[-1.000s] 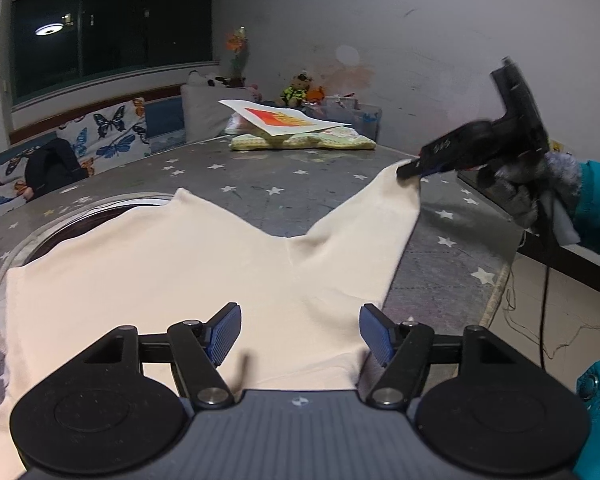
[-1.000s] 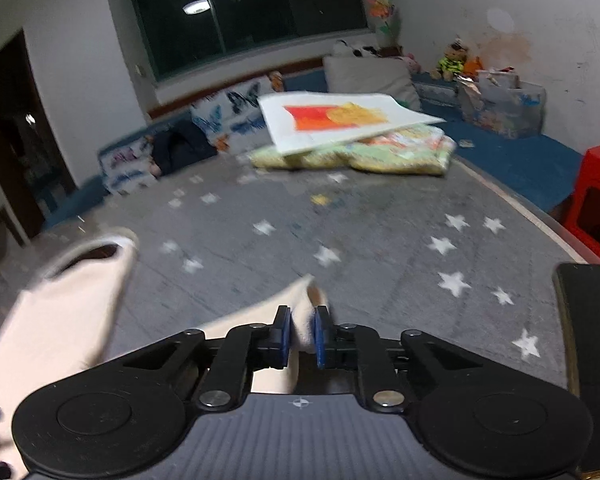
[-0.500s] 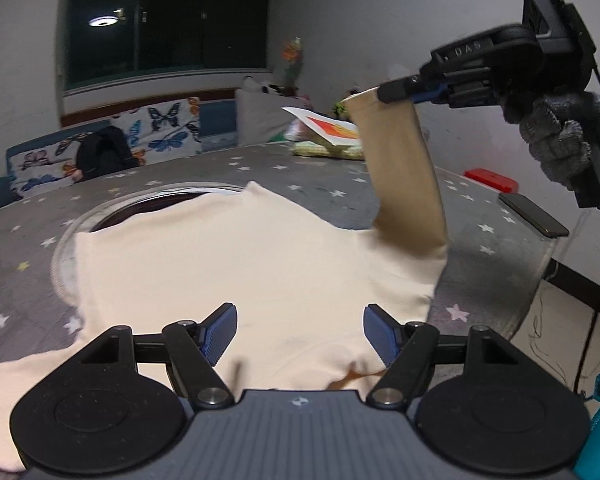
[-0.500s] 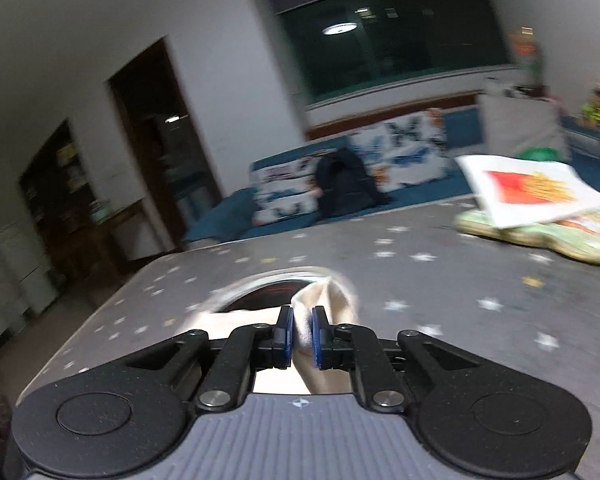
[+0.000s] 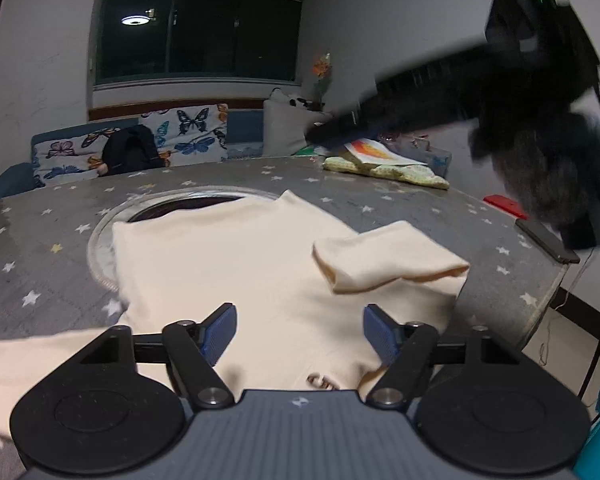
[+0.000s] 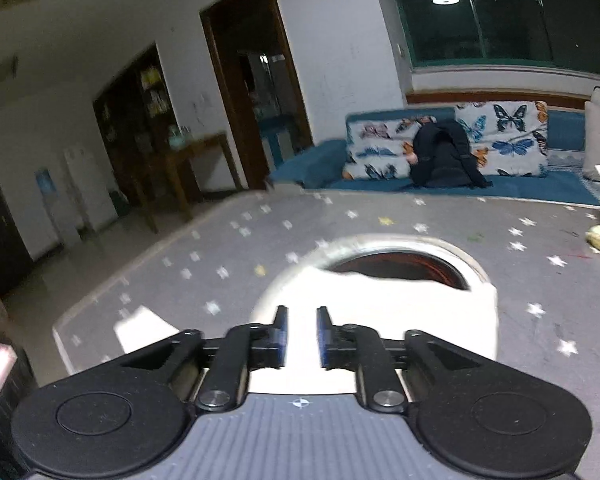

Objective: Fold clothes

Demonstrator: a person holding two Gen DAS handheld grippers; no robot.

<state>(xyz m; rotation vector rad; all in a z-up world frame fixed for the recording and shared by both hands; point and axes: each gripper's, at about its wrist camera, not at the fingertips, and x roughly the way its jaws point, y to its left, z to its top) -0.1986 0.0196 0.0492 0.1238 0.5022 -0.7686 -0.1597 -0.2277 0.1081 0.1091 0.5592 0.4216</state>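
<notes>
We have the shirt (image 5: pixel 236 268) spread flat on the table (image 5: pixel 52 216), partly over its round opening. Our left gripper (image 5: pixel 298 330) hovers over the near hem, jaws apart and empty. The sleeve (image 5: pixel 384 260) lies folded in across the body, so that step looks done. Our right gripper (image 6: pixel 302 334), jaws just opening with nothing between them, hangs above. Next, we judge, comes the other sleeve.

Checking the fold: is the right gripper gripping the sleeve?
No. The right gripper stands open with nothing between its pads, and the sleeve lies folded on the cream top.
</notes>
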